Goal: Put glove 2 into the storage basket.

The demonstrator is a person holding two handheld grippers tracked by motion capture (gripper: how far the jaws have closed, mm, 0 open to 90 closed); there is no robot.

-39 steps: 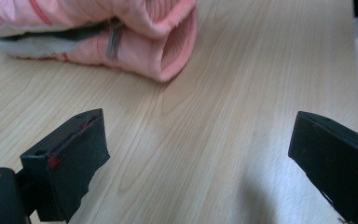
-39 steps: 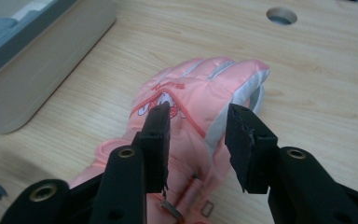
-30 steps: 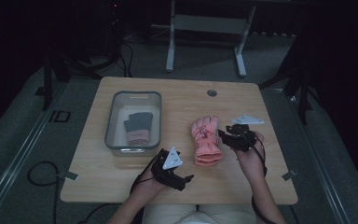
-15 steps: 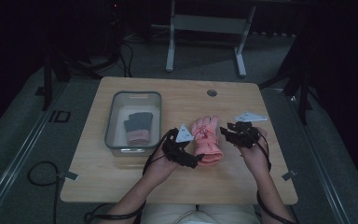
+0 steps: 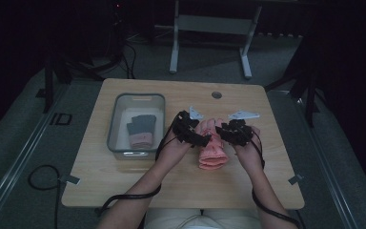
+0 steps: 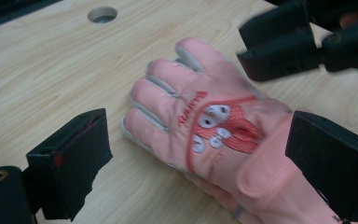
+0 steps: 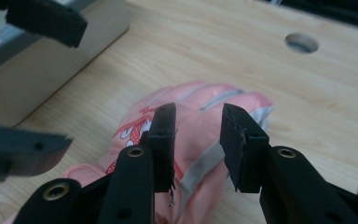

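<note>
A pink glove [image 5: 213, 151] with a white cartoon patch lies flat on the wooden table [image 5: 124, 181], right of the bin. My left gripper [image 5: 200, 137] hovers at its left side. In the left gripper view its jaws [image 6: 200, 163] stand wide open either side of the glove [image 6: 205, 116], not touching it. My right gripper [image 5: 227, 132] hovers at the glove's right. Its jaws [image 7: 198, 140] have just been closing and still keep a gap, with the glove's fingers [image 7: 214, 107] below and nothing pinched between the pads.
A grey bin [image 5: 119, 121] on the table's left holds a grey and pink glove [image 5: 140, 131]; its wall [image 7: 51, 60] stands close on the left in the right gripper view. A round hole [image 5: 216, 95] sits near the far edge. Cables trail off the near edge.
My left gripper has come up from the near table edge, forward and right, to the pink glove. The right gripper has shifted slightly toward the glove with its jaws narrower. The glove lies as before.
</note>
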